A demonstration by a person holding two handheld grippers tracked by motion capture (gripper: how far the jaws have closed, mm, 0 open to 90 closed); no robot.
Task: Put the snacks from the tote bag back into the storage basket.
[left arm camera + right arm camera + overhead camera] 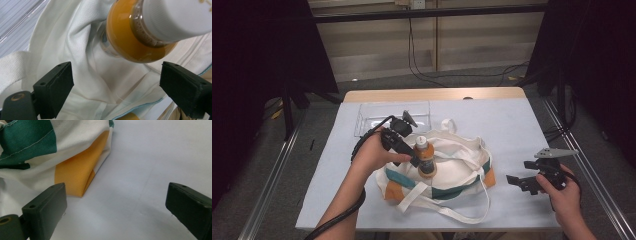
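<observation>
A: Bottle (425, 156) of orange liquid, white cap, standing upright on the cream tote bag (462, 170) near the middle of the counter (522, 130). Left tongs (415, 161) are at the bottle's left side, low on the body. Gripping or not?

B: Not gripping. In the left gripper view the bottle (140, 32) sits beyond and above the two black pads (56, 86), with only bag cloth (82, 45) in the gap between them. Jaws stand apart, nothing pressed. Record as released.

A: Step in hand, then?

B: My reading: taking the bottle at the bag, either to put it in or to lift it off. The bag lies mostly flat, so I cannot tell whether its mouth is open under the bottle.

A: Clear tray (394, 117) behind the bag?

B: Looks empty, untouched.

A: Right tongs (523, 183)?

B: Held over bare counter well to the right of the bag, jaws wide, holding nothing. The right gripper view faces the bag's orange-and-green corner (77, 175).

A: Next move?

B: Probably bring the left pads level with the bottle's body and square to it, clear of loose cloth, before squeezing. The right could hold the bag open.
</observation>
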